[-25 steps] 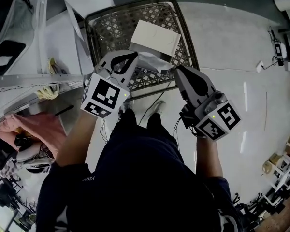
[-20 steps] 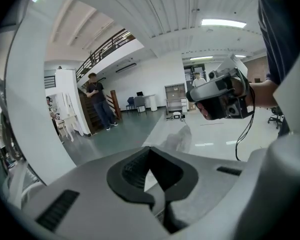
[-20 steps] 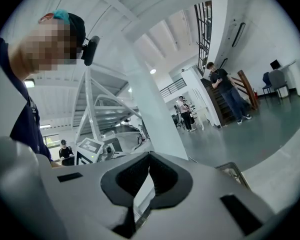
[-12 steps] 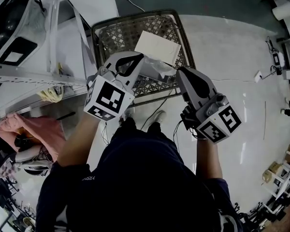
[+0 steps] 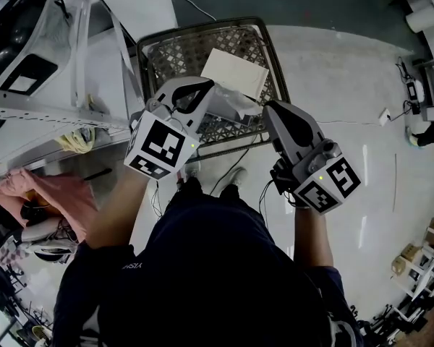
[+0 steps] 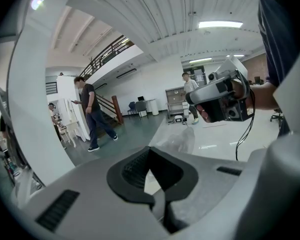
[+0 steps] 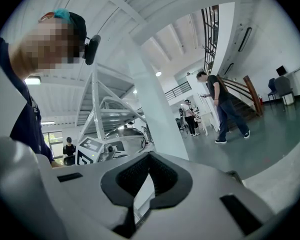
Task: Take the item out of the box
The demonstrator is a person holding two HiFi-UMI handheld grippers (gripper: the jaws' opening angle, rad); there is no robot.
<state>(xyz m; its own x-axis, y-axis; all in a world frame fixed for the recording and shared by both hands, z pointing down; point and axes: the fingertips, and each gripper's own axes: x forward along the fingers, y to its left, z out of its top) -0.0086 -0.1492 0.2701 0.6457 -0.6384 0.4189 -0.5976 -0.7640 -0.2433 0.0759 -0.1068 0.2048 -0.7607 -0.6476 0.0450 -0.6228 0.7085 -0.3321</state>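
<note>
As the head view looks down, 1 clear plastic bag (image 5: 233, 104) spans from the left gripper (image 5: 205, 85) to the right gripper (image 5: 267, 111), above 1 white box (image 5: 236, 69) in 1 wire basket (image 5: 166, 49). Left gripper view: jaws fully closed, bag (image 6: 177, 140) just past their tips, seemingly pinched. Right gripper view: jaws together, no bag seen. Raise the 2 grippers evenly, keeping film off the basket.
</note>
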